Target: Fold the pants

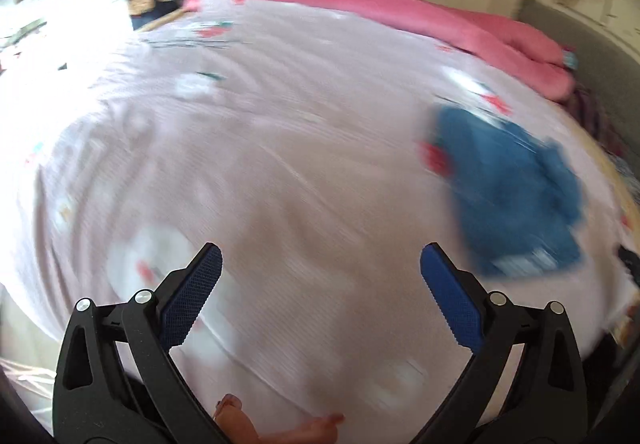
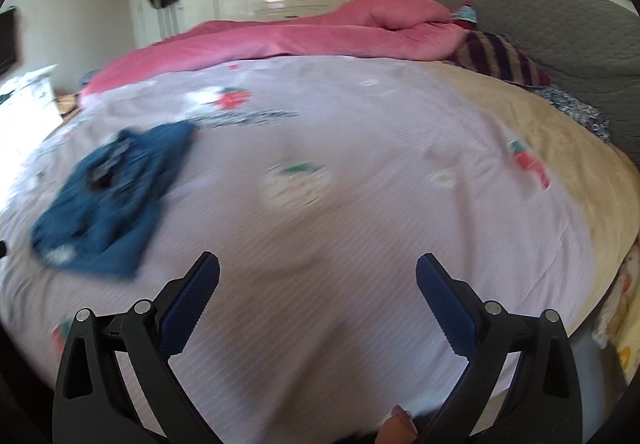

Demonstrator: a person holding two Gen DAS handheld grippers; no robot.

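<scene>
my left hand-held gripper (image 1: 320, 260) is spread wide and holds nothing, hovering over the pale pink striped bedspread with strawberry prints (image 1: 260, 164). my right hand-held gripper (image 2: 318, 270) gapes wide too, empty. the folded blue denim pants (image 1: 516, 196) lie on the bedspread between them, near the rumpled pink quilt (image 2: 304, 36).

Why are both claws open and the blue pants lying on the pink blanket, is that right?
Not quite. The blue pants lie on the pale striped sheet, as the right wrist view shows; the pink blanket is farther back. Both the left claw and right claw are open.
</scene>
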